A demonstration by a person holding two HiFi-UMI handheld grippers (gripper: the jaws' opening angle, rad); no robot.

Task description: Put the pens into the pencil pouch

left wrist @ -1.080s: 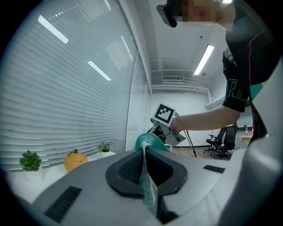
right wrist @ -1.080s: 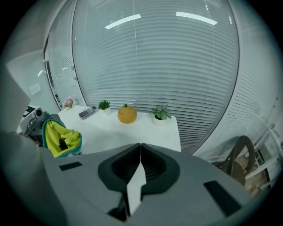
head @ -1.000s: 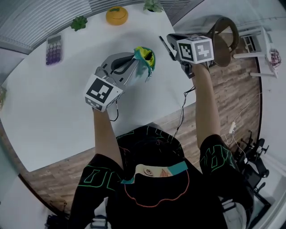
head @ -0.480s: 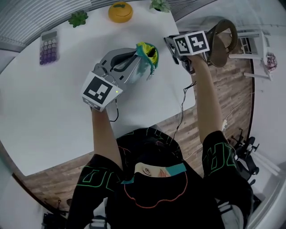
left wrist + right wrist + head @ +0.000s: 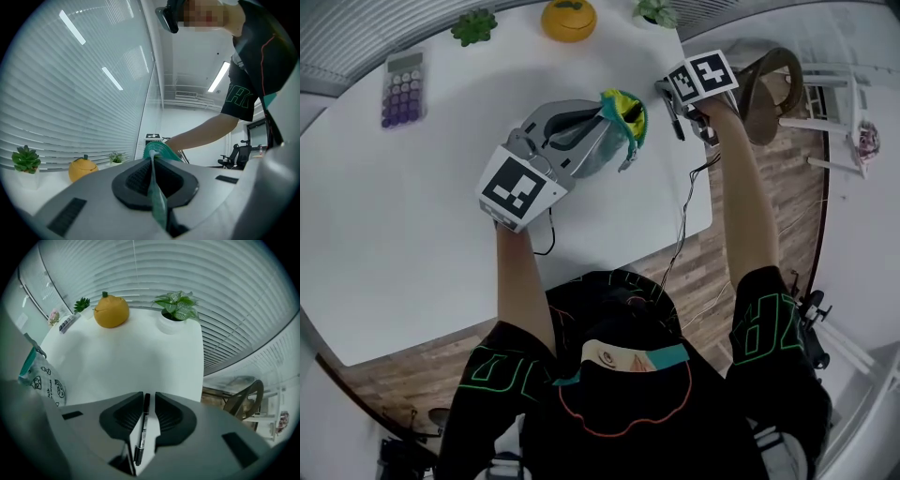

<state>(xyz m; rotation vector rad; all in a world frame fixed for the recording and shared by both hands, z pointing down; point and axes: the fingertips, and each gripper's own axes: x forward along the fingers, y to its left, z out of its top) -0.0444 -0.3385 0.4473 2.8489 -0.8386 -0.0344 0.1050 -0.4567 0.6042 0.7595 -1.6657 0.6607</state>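
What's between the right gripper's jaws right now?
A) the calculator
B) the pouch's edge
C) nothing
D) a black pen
D: the right gripper view shows a black pen in the gap of the right gripper, whose jaws have just been opening and stand clear of it.

Nothing reads clearly: green outline lettering on the black shirt sleeve and tiny print on the slim black pen stay illegible

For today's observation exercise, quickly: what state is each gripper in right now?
The left gripper is shut on the pencil pouch.
The right gripper is open, its jaws have just been opening, and a pen lies between them, ungripped.
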